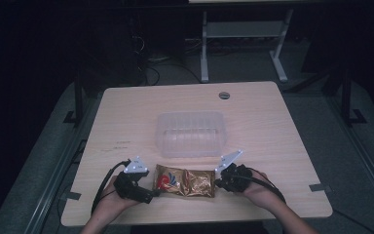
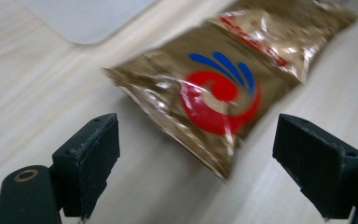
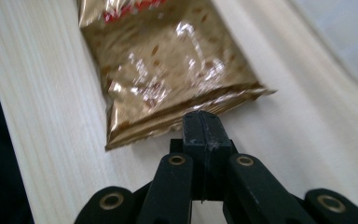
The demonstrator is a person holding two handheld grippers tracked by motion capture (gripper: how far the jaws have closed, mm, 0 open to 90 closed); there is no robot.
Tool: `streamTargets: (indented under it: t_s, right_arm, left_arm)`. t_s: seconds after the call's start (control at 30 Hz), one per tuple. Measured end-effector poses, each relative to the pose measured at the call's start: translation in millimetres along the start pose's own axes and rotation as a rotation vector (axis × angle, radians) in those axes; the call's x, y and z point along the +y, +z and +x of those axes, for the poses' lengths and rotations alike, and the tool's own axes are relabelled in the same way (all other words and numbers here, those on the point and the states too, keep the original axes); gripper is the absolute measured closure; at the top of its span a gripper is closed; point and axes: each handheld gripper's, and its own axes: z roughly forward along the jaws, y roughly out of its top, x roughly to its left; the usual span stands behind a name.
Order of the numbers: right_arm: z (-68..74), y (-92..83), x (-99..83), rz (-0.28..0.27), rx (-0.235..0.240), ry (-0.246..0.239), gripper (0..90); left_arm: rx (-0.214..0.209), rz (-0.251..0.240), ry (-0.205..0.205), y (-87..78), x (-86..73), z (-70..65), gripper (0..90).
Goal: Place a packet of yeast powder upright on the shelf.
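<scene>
A gold snack bag (image 1: 185, 181) with a red and blue swirl lies crosswise near the table's front edge, between my two grippers. My left gripper (image 1: 151, 195) stands open at its left end. In the left gripper view the printed end of the bag (image 2: 214, 88) lies just beyond the wide-apart jaws of the left gripper (image 2: 196, 163), not touched by them. My right gripper (image 1: 218, 183) is at the bag's right end. The right gripper view has the jaws of the right gripper (image 3: 203, 123) pressed together on the bag's (image 3: 168, 70) crimped end seam.
A clear plastic tray (image 1: 160, 131) sits at the table's middle, just behind the bag; its corner (image 2: 88, 18) and its edge (image 3: 345, 37) show in the gripper views. A round cable hole (image 1: 224, 95) is near the far edge. The table's front edge is close to both hands.
</scene>
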Motion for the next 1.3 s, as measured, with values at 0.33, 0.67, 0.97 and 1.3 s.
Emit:
streamTargets:
  t_s: [0.33, 0.67, 0.97, 1.3]
  right_arm:
    - [-0.4, 1.9, 13.5, -0.09, 0.031, -0.013, 89.9]
    - [15.6, 25.9, 39.1, -0.131, 0.088, -0.079, 89.9]
    - [20.7, 43.6, 46.0, -0.132, 0.113, -0.118, 89.9]
    - [21.1, 48.8, 43.7, -0.13, 0.113, -0.123, 89.9]
  left_arm:
    - [-0.041, 0.017, -0.103, 18.7, 12.7, 8.7, 14.0]
    - [-0.055, 0.068, -0.153, 31.1, 8.3, 5.9, 14.0]
    - [-0.096, 0.074, -0.171, 38.5, 14.9, 3.5, 14.8]
    - [-0.18, 0.04, -0.193, 38.7, 24.6, -2.9, 25.2]
